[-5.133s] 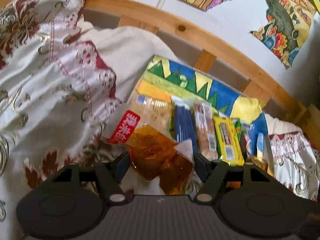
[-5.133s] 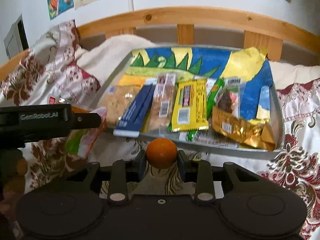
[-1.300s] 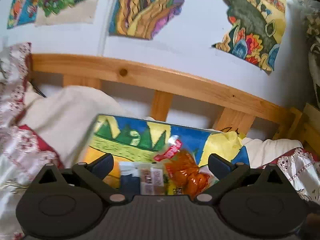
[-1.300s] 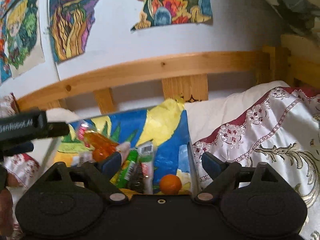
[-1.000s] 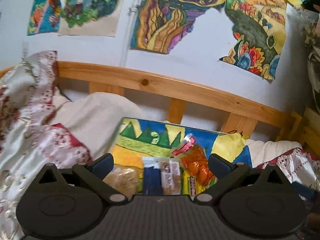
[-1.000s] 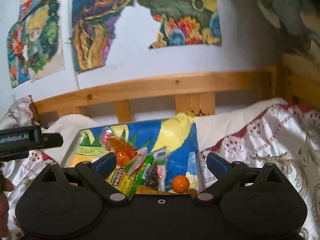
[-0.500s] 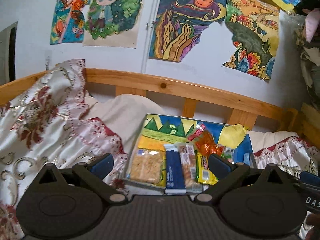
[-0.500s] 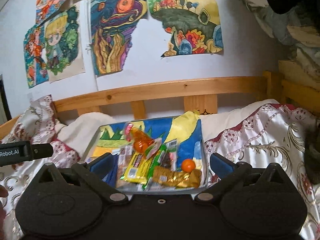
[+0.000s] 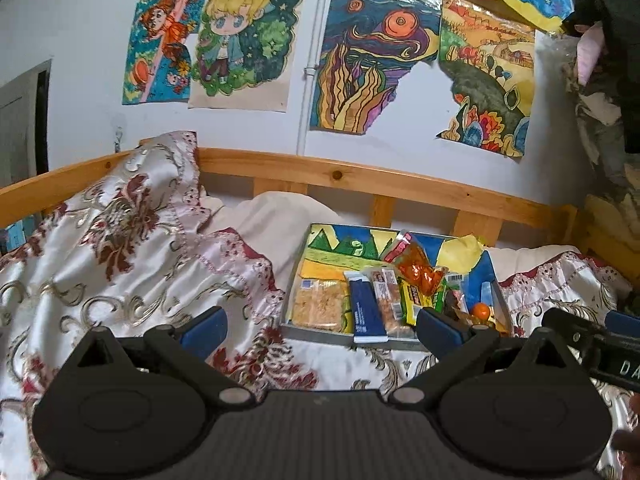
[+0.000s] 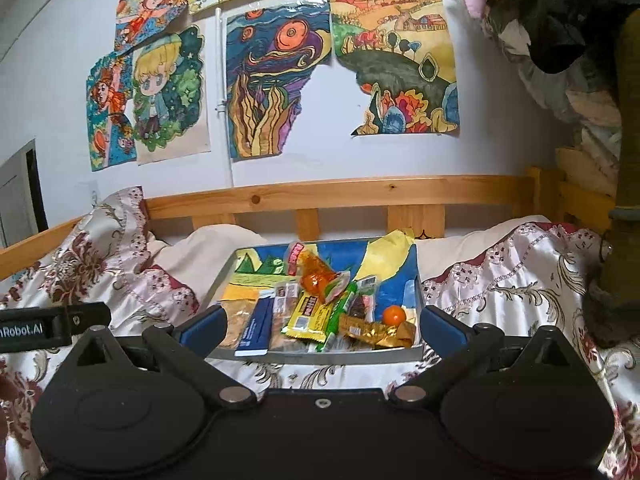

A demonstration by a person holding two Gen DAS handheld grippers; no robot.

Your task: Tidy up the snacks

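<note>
A grey tray lined with a colourful drawing lies on the bed and holds the snacks. In it are a clear orange-filled bag, a yellow bar, a dark blue bar, a gold wrapper and a small orange. The left wrist view shows the same tray, the orange-filled bag, the blue bar and the small orange. My left gripper and my right gripper are both open, empty, and held back from the tray.
A patterned satin bedspread covers the bed, bunched high on the left. A wooden bed rail runs behind the tray, with drawings taped on the wall above. Piled fabric hangs at the right. The other gripper's body shows at the right edge.
Both grippers let go, the left of the orange-filled bag and the right of the small orange, both now in the tray. Both have since pulled back and up, away from the tray.
</note>
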